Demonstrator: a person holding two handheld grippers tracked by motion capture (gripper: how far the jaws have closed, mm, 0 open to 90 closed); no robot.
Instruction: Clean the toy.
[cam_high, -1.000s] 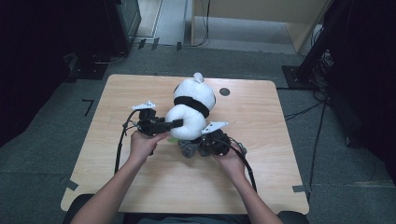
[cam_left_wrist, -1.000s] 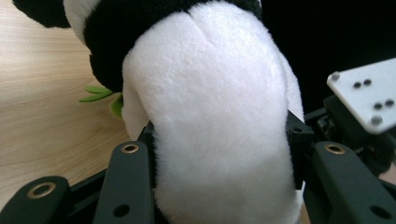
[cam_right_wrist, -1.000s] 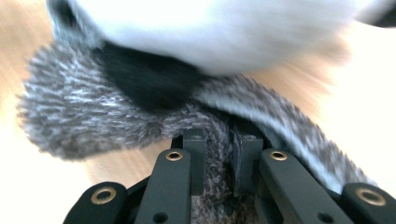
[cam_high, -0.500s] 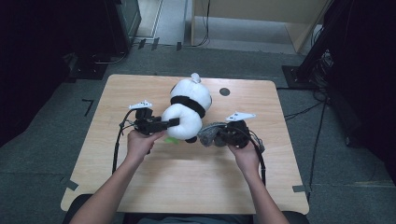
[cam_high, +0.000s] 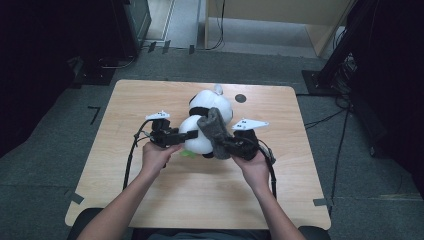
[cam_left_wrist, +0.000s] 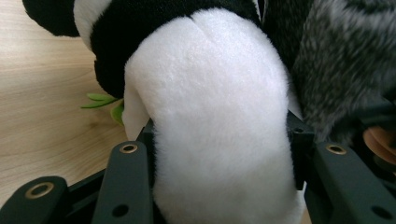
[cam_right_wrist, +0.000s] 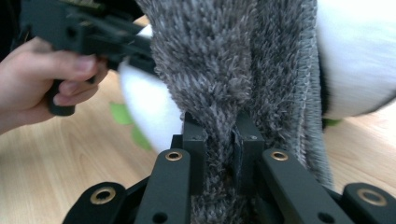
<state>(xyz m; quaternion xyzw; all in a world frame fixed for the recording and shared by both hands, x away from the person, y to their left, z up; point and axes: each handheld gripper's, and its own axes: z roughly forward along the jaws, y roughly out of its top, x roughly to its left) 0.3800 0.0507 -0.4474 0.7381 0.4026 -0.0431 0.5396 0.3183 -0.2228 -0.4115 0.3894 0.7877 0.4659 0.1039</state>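
Panda (cam_high: 207, 117), one plush toy, lies mid-counter (cam_high: 150, 200). One grey scarf (cam_high: 215, 129) drapes across it. Left tool (cam_high: 182, 136) clamps the panda's white leg from its left; right tool (cam_high: 224, 145), at its right, pinches the scarf, hand raised.

No text, label, brand, number or sign can be read anywhere in these views.
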